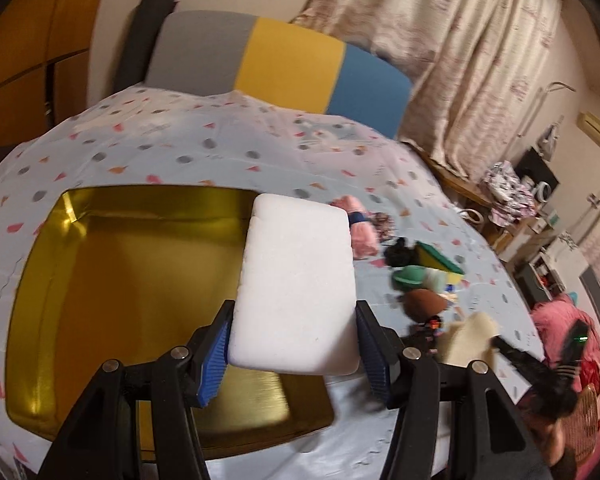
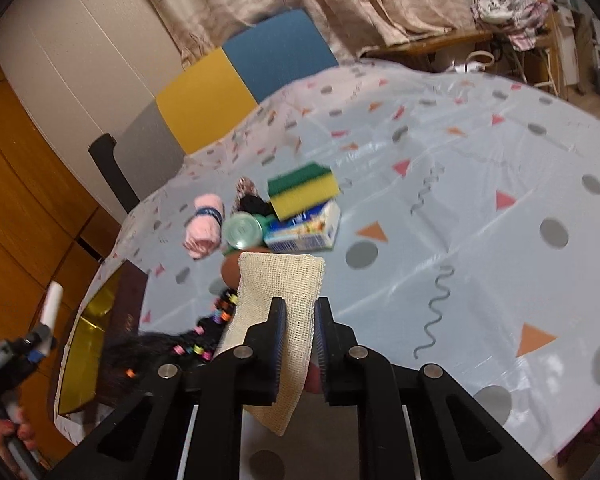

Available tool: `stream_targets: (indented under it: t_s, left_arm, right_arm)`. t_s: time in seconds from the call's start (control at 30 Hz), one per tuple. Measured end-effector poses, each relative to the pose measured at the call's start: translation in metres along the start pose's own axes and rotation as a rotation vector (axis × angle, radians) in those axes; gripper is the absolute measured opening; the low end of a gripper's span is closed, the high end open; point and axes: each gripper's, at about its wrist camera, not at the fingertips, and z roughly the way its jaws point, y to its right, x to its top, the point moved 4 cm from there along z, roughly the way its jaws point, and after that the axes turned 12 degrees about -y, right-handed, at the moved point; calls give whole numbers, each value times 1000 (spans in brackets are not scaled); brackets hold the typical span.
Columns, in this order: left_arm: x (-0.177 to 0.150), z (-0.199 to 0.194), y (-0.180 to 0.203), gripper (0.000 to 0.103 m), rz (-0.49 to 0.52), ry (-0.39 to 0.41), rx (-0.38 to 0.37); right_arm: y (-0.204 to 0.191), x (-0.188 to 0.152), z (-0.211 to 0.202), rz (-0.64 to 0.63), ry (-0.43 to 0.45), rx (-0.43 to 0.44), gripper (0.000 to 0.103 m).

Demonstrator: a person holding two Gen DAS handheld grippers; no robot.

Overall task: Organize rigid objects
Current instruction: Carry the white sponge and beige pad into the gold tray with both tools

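Foam, white and blocky, sat between the left tongs in the middle of the left wrist view. This white foam block looked light and stiff, though a hard squeeze could dent it. The blue pads pressed on its two long sides near one end, a fair place to hold it. It hung over the right edge of the gold tray on the bench.

The right tongs were pinched almost shut on a cream mesh cloth, low in the right wrist view. That cloth looked soft and floppy. Behind it lay a green and yellow sponge, a small carton and a pink roll.
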Motion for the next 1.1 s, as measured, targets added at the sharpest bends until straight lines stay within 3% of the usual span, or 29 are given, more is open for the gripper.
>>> stream_targets:
  t_s: [0.4, 0.8, 0.93, 1.03, 1.1]
  left_arm:
    - [1, 13, -75, 58, -114, -36, 75]
    - [40, 37, -153, 58, -214, -87, 205]
    - [50, 50, -172, 67, -225, -131, 302]
    - [50, 41, -181, 80, -241, -102, 295]
    - [48, 28, -185, 83, -252, -65, 278]
  right_arm:
    - [-68, 23, -40, -115, 84, 14, 15]
    - [-202, 28, -16, -286, 19, 185, 15]
    - [-250, 20, 8, -350, -42, 236, 15]
    - [-274, 11, 23, -390, -82, 254, 15]
    - [-286, 6, 36, -401, -117, 269, 15]
